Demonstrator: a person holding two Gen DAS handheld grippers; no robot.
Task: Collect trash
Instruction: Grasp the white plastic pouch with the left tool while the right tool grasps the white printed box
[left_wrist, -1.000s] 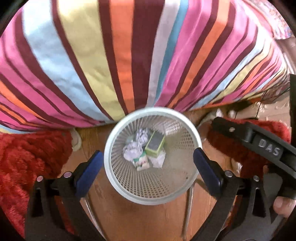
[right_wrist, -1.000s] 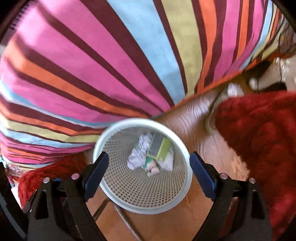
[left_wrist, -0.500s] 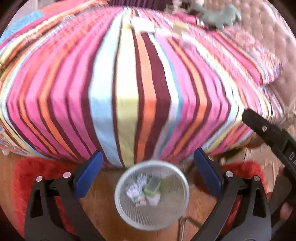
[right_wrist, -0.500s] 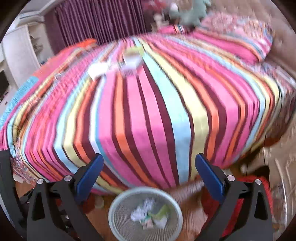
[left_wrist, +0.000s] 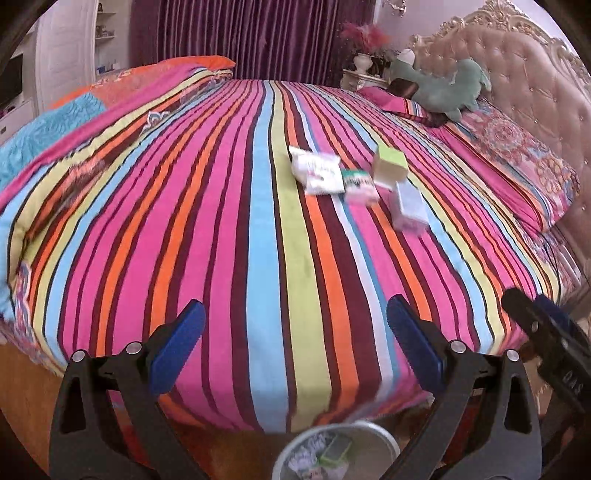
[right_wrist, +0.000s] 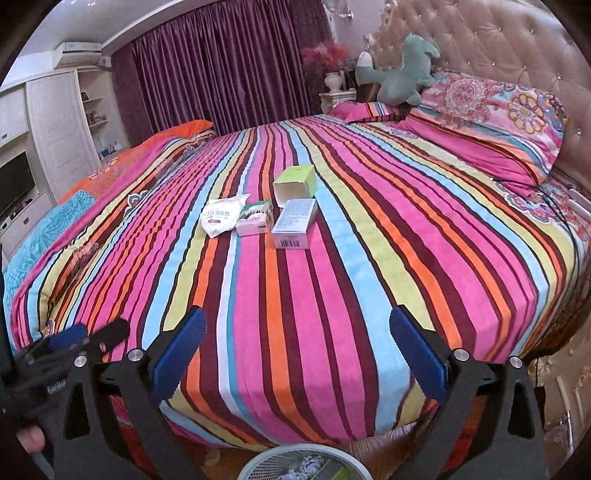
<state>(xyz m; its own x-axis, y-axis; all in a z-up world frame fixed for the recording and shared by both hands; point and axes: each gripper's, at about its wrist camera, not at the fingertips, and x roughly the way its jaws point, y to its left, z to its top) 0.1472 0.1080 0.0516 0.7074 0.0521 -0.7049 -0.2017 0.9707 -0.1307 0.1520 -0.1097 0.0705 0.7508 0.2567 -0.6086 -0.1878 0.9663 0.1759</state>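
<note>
Both grippers are raised at the foot of the bed with the striped, many-coloured cover (right_wrist: 295, 295), and both are empty: the left gripper (left_wrist: 291, 345) and the right gripper (right_wrist: 297, 350) have their blue pads spread wide, probably so that they are ready for the next pick. The trash lies well apart from them, in a group in the middle of the bed: a white plastic pouch (right_wrist: 221, 216), a small green-and-white carton (right_wrist: 255, 218), a white flat box with a barcode (right_wrist: 294, 222) and an open lime-green box (right_wrist: 295, 184). The white mesh wastebasket (right_wrist: 266, 461) stands on the floor just below the grippers, with paper and a box already inside, so the way back for a drop is short.
</note>
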